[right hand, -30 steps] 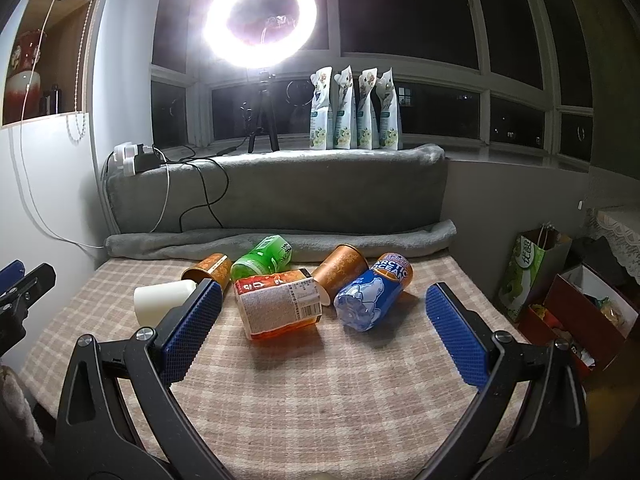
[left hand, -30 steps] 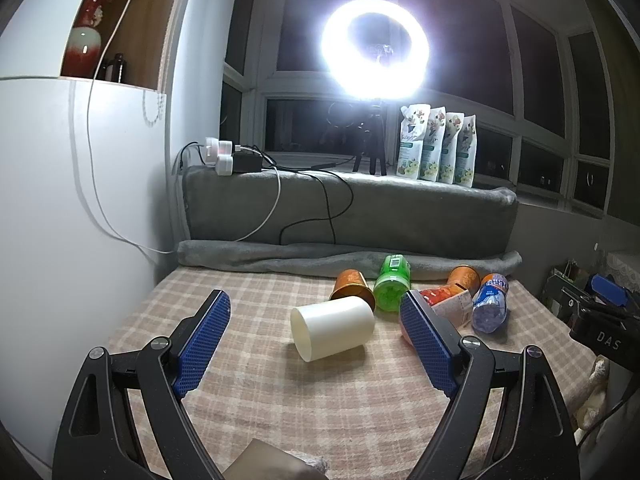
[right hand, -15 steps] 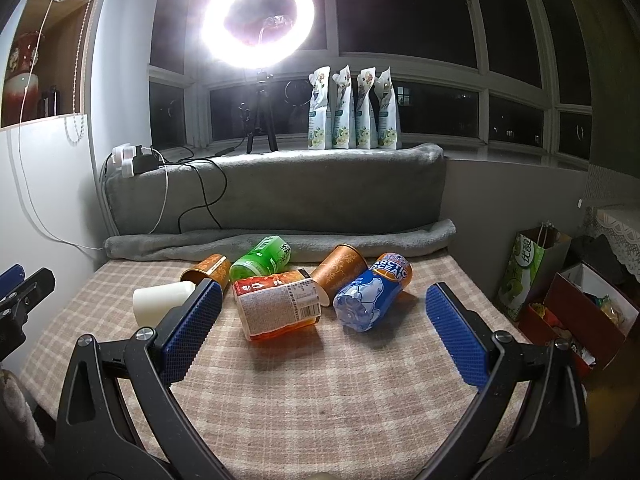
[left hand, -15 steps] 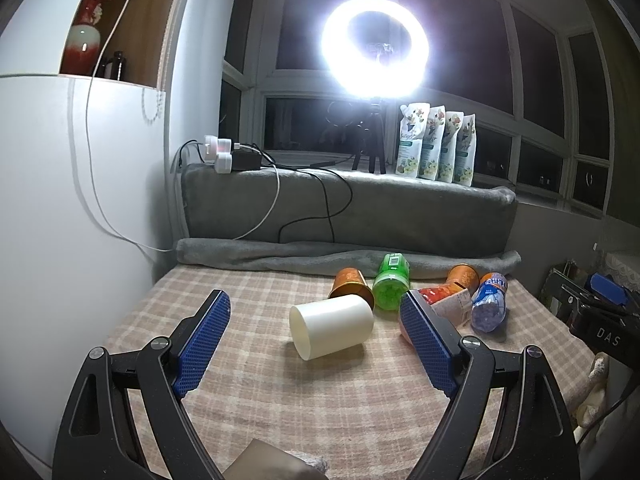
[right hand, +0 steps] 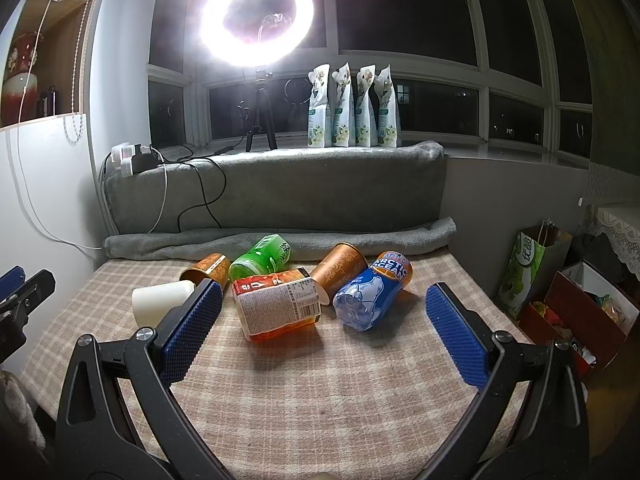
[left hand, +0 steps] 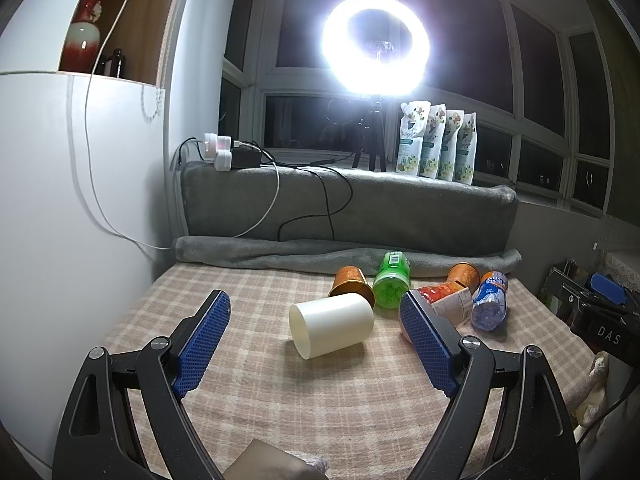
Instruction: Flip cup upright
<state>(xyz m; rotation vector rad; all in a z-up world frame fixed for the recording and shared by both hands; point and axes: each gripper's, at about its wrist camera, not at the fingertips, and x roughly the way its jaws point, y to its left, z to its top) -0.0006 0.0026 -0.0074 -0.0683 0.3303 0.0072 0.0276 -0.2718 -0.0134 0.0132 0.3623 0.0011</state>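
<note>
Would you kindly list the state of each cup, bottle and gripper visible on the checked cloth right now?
white cup: on its side, mouth toward the camera
two orange cups: on their sides
green bottle: lying down
orange-labelled bottle: lying down
blue Arctic Ocean bottle: lying down
left gripper: open, empty
right gripper: open, empty
ring light: on

Only a few words here can be read. The blue bottle (right hand: 370, 296) lying on the checked cloth carries "ARCTIC OCEAN" in white letters on its orange band near the cap end. On the black body of the right gripper (left hand: 608, 334), seen from the left wrist view, stand the letters "DAS". The orange-and-white bottle (right hand: 278, 306) shows a barcode and fine print too small to make out, and the green paper bag (right hand: 528, 268) beside the table bears large characters I cannot read with certainty.
</note>
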